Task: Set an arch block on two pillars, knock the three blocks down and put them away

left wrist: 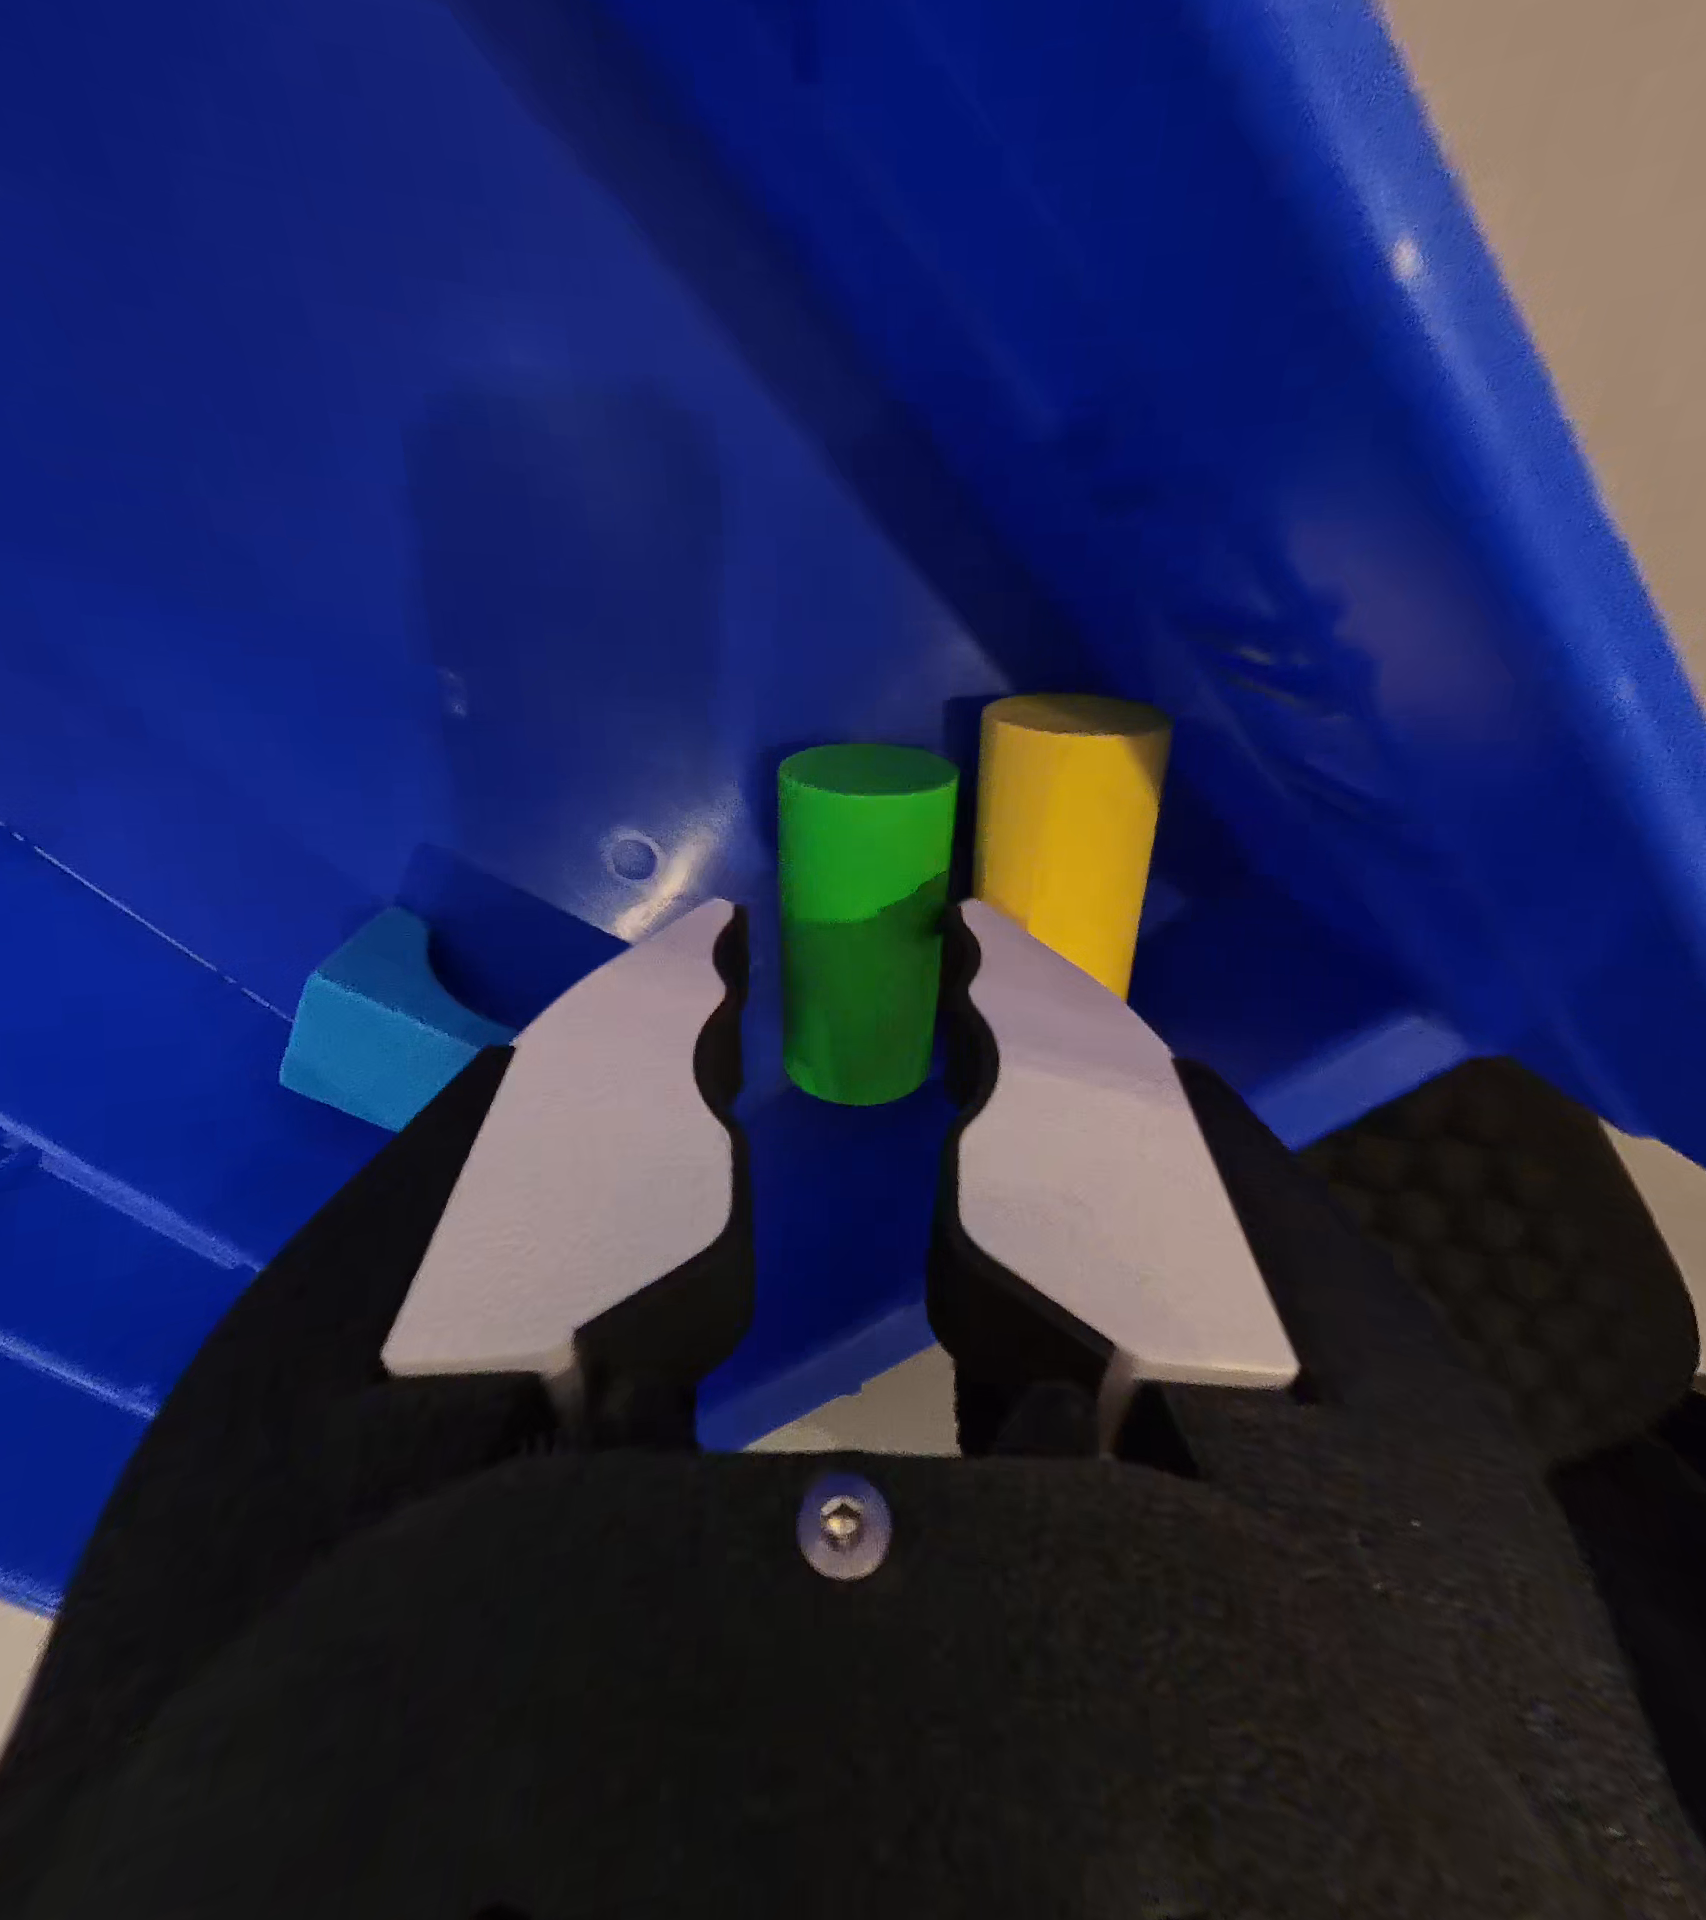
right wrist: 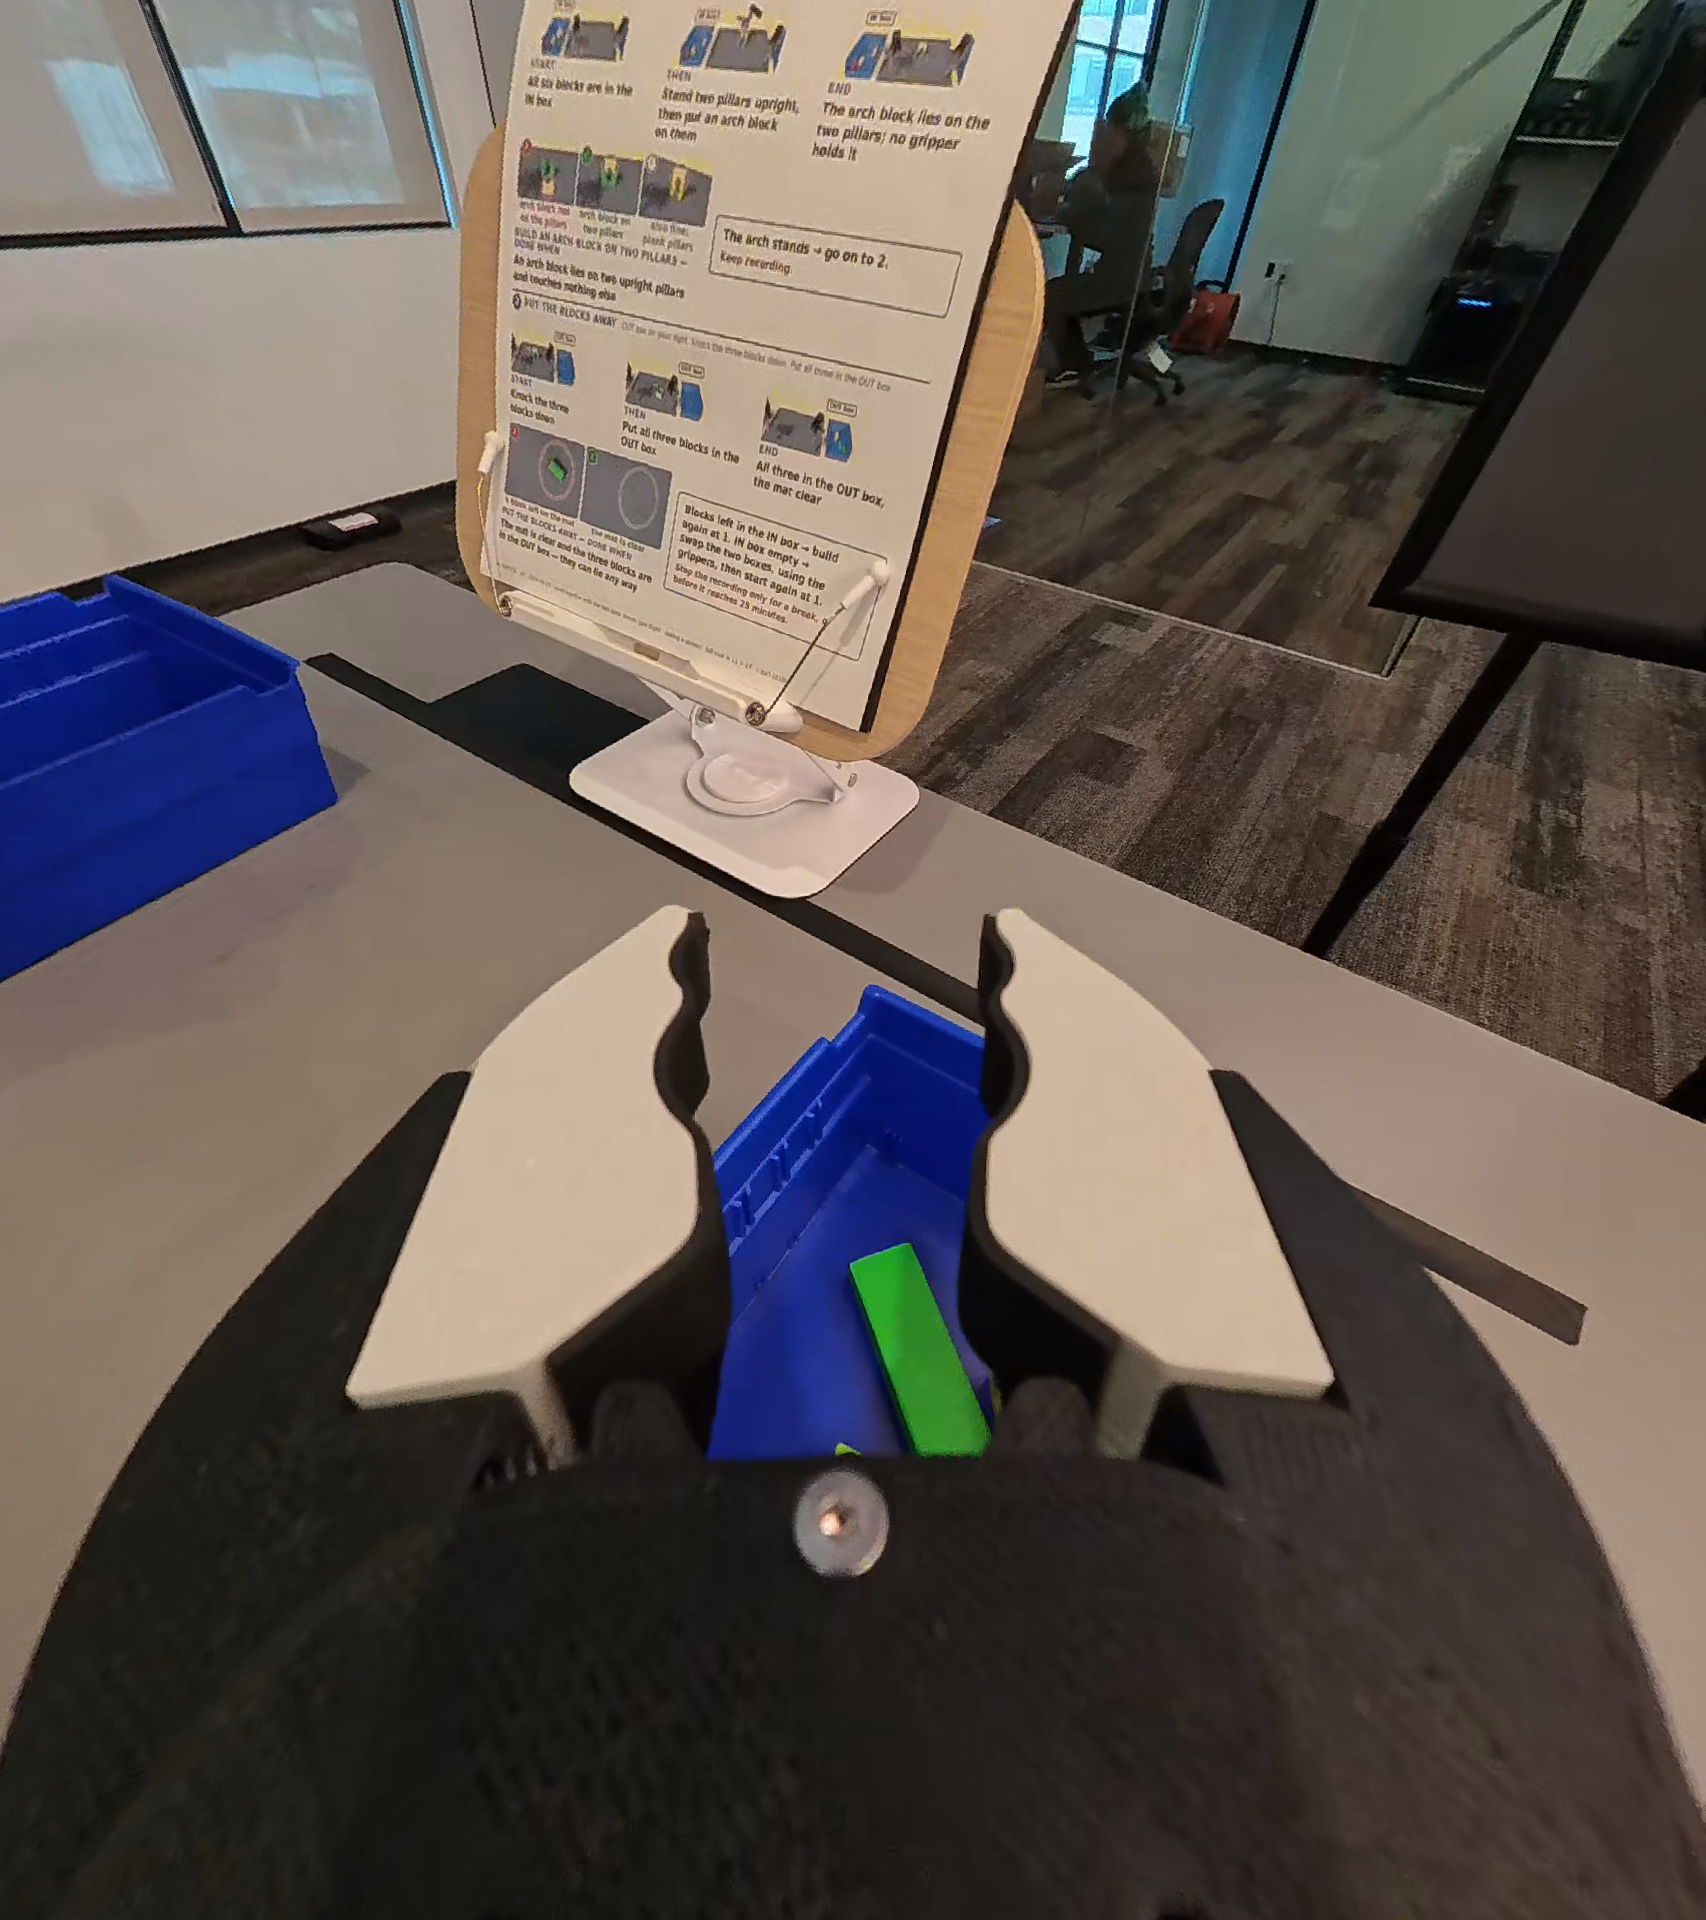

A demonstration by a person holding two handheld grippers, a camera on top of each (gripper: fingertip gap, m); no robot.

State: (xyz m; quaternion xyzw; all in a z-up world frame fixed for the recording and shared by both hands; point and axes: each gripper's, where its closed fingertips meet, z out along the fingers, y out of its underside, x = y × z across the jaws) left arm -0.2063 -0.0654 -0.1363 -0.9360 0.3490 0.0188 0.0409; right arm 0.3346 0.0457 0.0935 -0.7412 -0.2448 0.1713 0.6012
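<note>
In the left wrist view my left gripper reaches into a blue box. Its fingers straddle a green cylinder pillar. The right fingertip touches the pillar and a thin gap shows at the left fingertip. A yellow cylinder pillar lies just right of the green one. A light blue arch block lies to the left, partly hidden by the left finger. In the right wrist view my right gripper is open and empty above a second blue box that holds a green plank.
The blue box with the pillars also shows at the left of the right wrist view on the grey table. A stand with a printed sheet rises at the table's far edge. The table edge and floor lie to the right. About 60 cm separates my left fingertips from my right. From the left gripper's tips to the light blue arch block is close to 7 cm.
</note>
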